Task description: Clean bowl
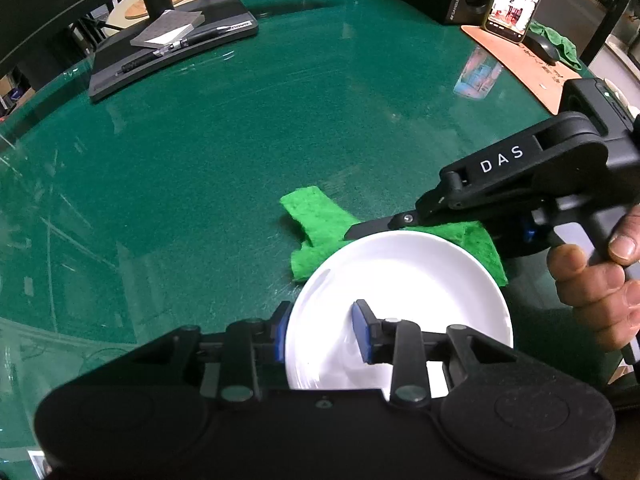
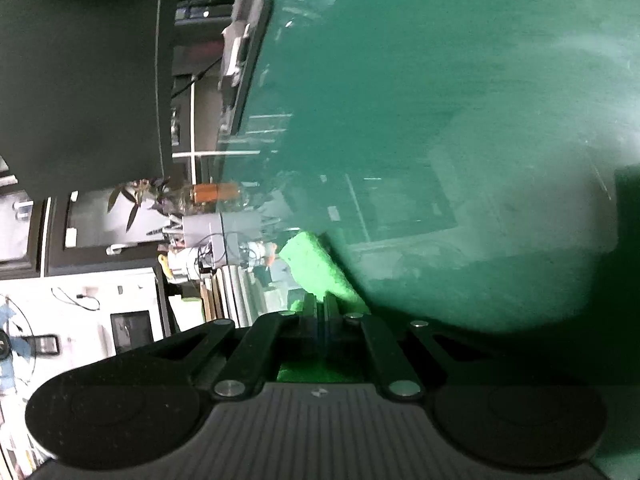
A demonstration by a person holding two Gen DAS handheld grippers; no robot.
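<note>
A white bowl (image 1: 400, 304) sits on a green glass desk (image 1: 200, 168), close below the left tool (image 1: 320, 334); its two blue pads pinch the bowl's near rim, one outside, one inside; just beyond the bowl, the right tool (image 1: 352, 234), held in a hand (image 1: 600, 280), is pressed together on a green scouring cloth (image 1: 316, 220) touching the desk.

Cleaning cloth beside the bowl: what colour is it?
Bright green cloth; clearest in the left wrist view.
</note>
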